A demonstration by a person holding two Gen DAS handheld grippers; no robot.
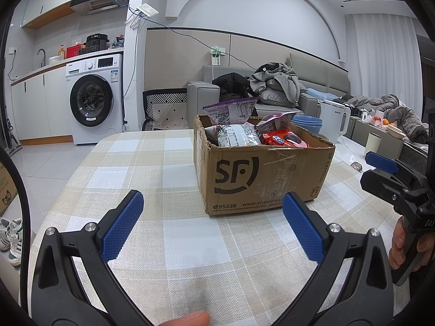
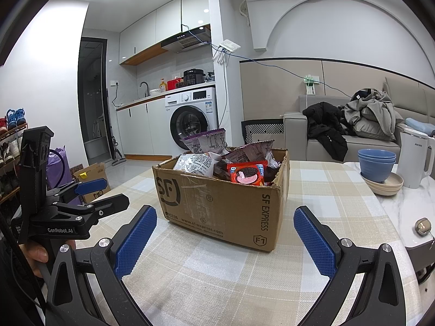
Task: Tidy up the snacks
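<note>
An open SF Express cardboard box (image 1: 261, 174) is sitting on the checked cloth of the bench (image 1: 141, 163), toward the far middle. Snack packets are filling it: a red Oreo pack (image 2: 246, 173) lying at its right side, a grey-white bag (image 1: 239, 135) beside it, and purple-edged pouches (image 1: 231, 111) sticking up at the far side. The left hand-held gripper (image 1: 213, 226) is hovering near the box with its jaws spread wide, gripping nothing. The right hand-held gripper (image 2: 225, 240) is likewise gaping wide and empty, just short of the box. Stacked blue bowls (image 2: 376, 163) and a white kettle (image 2: 414, 159) are standing far right.
</note>
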